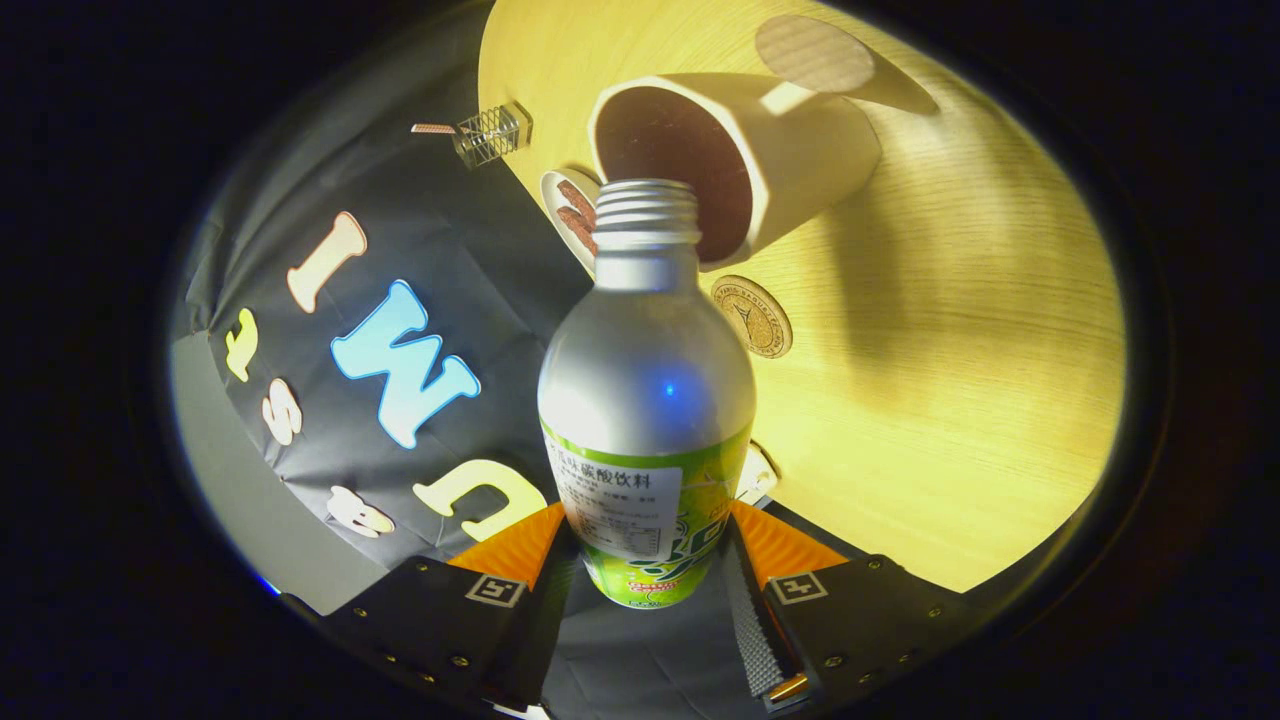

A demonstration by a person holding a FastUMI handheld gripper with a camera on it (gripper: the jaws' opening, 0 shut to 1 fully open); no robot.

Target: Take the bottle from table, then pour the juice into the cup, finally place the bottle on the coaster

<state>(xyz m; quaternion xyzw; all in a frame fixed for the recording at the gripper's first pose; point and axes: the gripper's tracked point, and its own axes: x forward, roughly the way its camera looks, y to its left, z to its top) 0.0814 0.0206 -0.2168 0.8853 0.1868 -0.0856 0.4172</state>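
Gripper view: the whole scene is rolled sideways, which fits a pouring tilt.
Gripper [648, 560]: closed on the lower body of the bottle, one ribbed finger pressing each side, so it cannot slip while tipped.
Bottle [645, 400]: silver with a green label, held between the fingers, cap off, threaded neck pointing away from them.
Mouth of bottle: right at the rim of the cup, overlapping its opening, so juice would fall inside; no stream can be made out.
Cup [800, 150]: pale mug with a dark inside, standing on the wooden table [950, 400] just beyond the bottle.
Coaster [752, 316]: round cork disc near the cup's base, bare, ready for the bottle.
Far things: a small plate [568, 215] and a clear stand [492, 132] beyond the cup.
Step, as I judge it: pouring; placing is not yet done.
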